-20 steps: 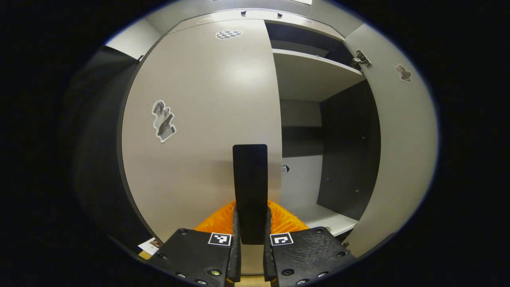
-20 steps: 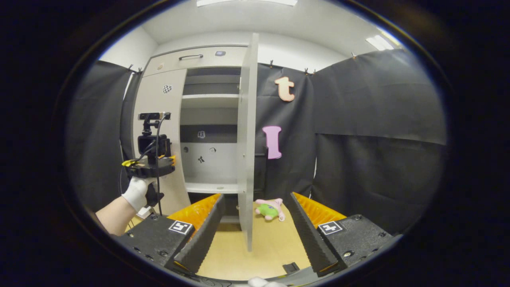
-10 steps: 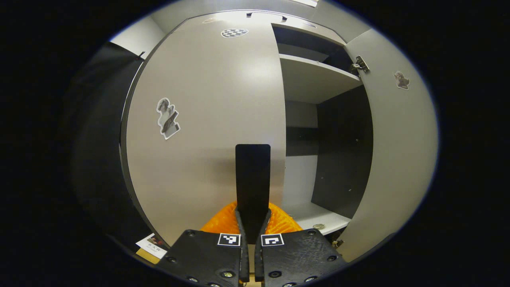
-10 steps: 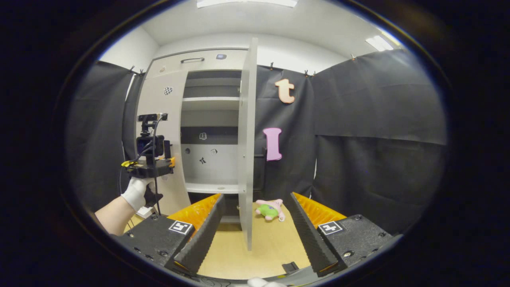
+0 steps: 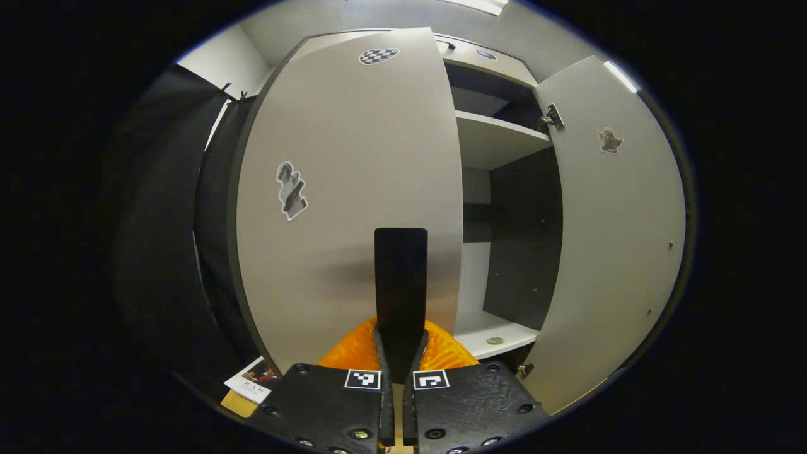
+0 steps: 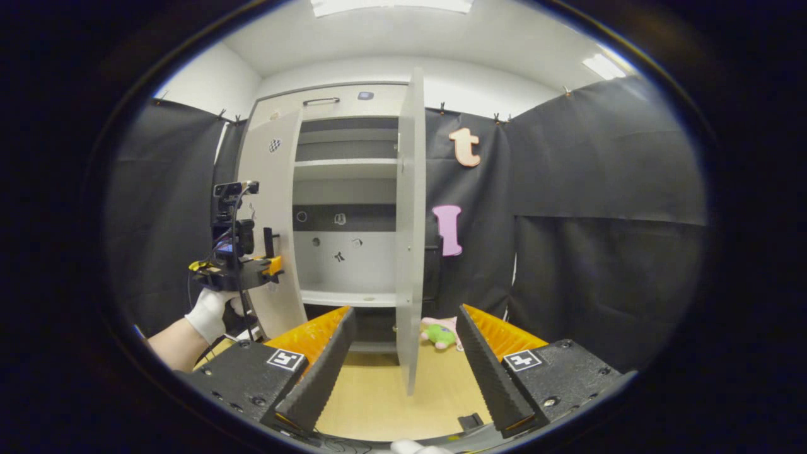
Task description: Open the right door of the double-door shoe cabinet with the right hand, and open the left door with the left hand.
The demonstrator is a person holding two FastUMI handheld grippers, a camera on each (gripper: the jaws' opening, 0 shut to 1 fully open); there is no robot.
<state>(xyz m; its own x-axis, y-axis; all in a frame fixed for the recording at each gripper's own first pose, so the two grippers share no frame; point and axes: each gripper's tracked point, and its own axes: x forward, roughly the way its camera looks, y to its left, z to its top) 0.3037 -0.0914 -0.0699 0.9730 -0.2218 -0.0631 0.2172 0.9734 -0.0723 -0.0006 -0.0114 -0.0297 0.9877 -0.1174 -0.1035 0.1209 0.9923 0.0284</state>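
Now, left door [image 5: 353, 189]: centre-left of the left gripper view, partly swung out; a stiff, light, smooth panel.
Hold: its free vertical edge.
Left gripper [image 5: 398, 353]: pressed together, apparently pinching that edge.
Right door [image 6: 410, 221]: centre, wide open.
Right gripper [image 6: 403, 353]: spread, holding nothing.

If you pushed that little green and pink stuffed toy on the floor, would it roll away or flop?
The small green and pink stuffed toy would probably flop or slide, not roll: it lies lumpy and slumped on the tan wooden floor. It looks soft and plush, so likely light and squashy. Nothing touches it, so a nudge should shift it easily.
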